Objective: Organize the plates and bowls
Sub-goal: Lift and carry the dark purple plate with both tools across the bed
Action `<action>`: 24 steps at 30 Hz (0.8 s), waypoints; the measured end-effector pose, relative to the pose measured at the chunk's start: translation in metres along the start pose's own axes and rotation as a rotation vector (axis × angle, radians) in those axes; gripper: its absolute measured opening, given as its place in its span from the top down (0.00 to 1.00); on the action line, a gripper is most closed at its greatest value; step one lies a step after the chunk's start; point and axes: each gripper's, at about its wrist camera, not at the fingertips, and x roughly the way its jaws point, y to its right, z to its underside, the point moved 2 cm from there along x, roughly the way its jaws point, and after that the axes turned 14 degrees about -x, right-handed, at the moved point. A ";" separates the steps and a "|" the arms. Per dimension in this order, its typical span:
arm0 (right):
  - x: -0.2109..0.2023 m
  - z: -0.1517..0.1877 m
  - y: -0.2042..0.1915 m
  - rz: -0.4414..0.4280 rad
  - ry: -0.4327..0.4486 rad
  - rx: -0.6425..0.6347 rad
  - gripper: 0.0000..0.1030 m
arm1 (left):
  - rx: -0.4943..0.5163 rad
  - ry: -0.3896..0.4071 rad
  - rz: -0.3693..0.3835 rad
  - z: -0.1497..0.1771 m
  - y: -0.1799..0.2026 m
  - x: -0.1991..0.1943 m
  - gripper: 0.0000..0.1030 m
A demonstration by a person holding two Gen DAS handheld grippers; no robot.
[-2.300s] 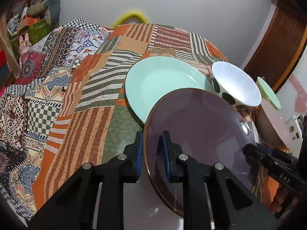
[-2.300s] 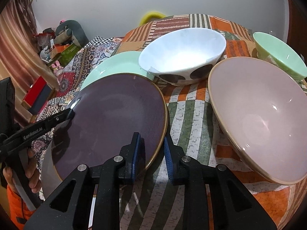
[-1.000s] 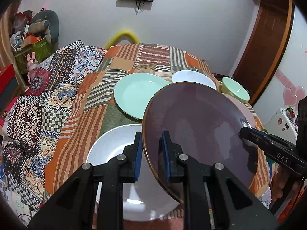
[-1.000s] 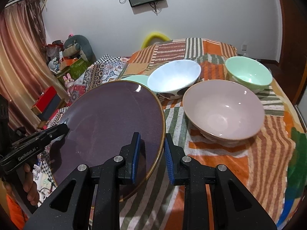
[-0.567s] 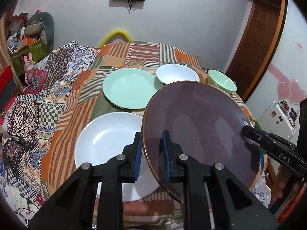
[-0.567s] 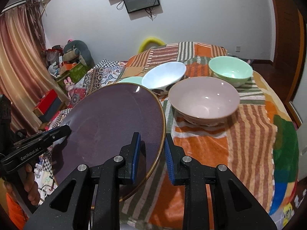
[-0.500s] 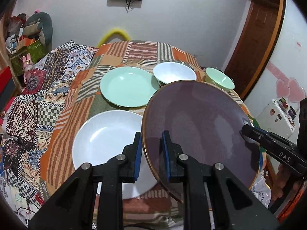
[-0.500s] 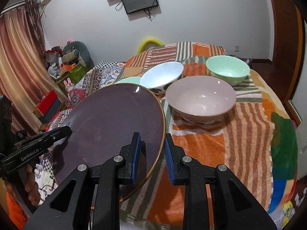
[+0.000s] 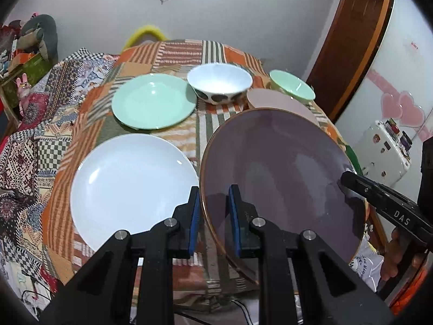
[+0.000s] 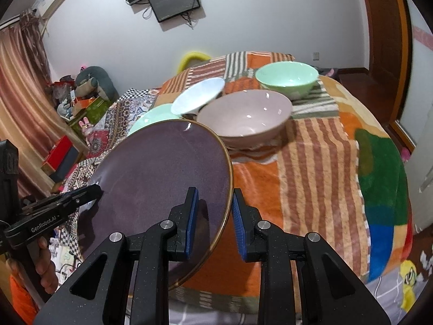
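Both grippers hold a large purple plate (image 9: pixel 281 173) with a gold rim, lifted above the table. My left gripper (image 9: pixel 215 215) is shut on its left rim. My right gripper (image 10: pixel 215 220) is shut on its right rim (image 10: pixel 228 189). On the patchwork cloth lie a white plate (image 9: pixel 130 187) and a mint plate (image 9: pixel 153 104). Behind stand a white spotted bowl (image 9: pixel 219 85), a pink bowl (image 10: pixel 245 117) and a mint bowl (image 10: pixel 286 77).
The table (image 10: pixel 324 162) is covered with a striped patchwork cloth and drops off at the near edge. A patterned bed (image 9: pixel 32 124) lies to the left, a wooden door (image 9: pixel 351 38) to the right, a screen (image 10: pixel 173 0) on the wall.
Both grippers with the purple plate have risen and pulled back from the table. The white plate that lay under it has come into full view.
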 end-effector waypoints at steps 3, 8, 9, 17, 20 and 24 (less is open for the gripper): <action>0.000 0.008 0.006 0.003 -0.014 0.019 0.77 | 0.006 -0.032 -0.007 0.005 0.006 0.009 0.82; 0.003 0.019 0.018 0.008 -0.042 0.047 0.77 | 0.002 -0.085 -0.009 0.012 0.010 0.024 0.82; 0.004 0.020 0.019 0.008 -0.046 0.051 0.77 | 0.001 -0.095 -0.010 0.011 0.009 0.028 0.82; 0.017 0.028 0.031 0.013 -0.085 0.075 0.77 | 0.001 -0.152 -0.040 0.016 0.013 0.054 0.81; 0.022 0.028 0.033 0.012 -0.097 0.077 0.77 | -0.004 -0.166 -0.048 0.014 0.013 0.064 0.82; 0.028 0.030 0.037 0.013 -0.112 0.084 0.77 | -0.001 -0.182 -0.058 0.012 0.013 0.076 0.81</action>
